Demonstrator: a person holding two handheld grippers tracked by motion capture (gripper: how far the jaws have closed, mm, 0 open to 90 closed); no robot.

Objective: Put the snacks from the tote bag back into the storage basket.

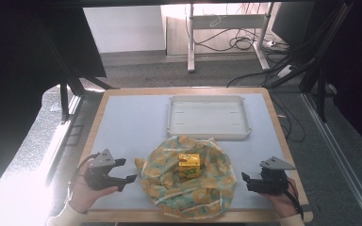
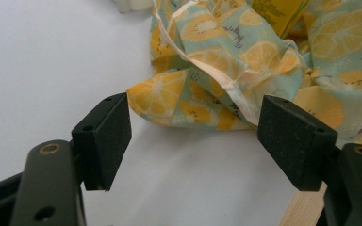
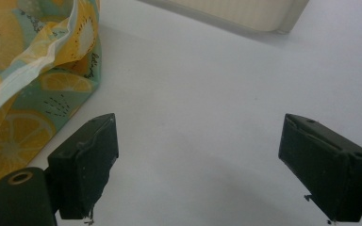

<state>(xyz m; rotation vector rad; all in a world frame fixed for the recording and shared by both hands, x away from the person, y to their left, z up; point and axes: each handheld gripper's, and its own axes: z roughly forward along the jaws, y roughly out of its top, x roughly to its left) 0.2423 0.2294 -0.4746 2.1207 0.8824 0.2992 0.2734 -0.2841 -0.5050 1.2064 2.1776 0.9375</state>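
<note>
A crumpled cloth (image 1: 188, 186) printed with lemons lies at the front middle of the table. A small yellow box (image 1: 189, 165) stands on its centre. My left gripper (image 1: 128, 170) is open just left of the cloth. In the left gripper view the cloth's corner (image 2: 169, 94) lies just beyond the gap of that gripper (image 2: 195, 141), with the box (image 2: 278, 14) at the top edge. My right gripper (image 1: 246, 181) is open to the right of the cloth, apart from it. In the right gripper view the right gripper (image 3: 198, 165) stands over bare mat, with the cloth (image 3: 28, 70) to its left.
An empty white tray (image 1: 209, 99) sits at the back middle of the table; its wall (image 3: 235, 14) is ahead in the right gripper view. The pale mat (image 1: 132, 122) has a wooden border (image 2: 301, 212). Dark stands and cables surround the table.
</note>
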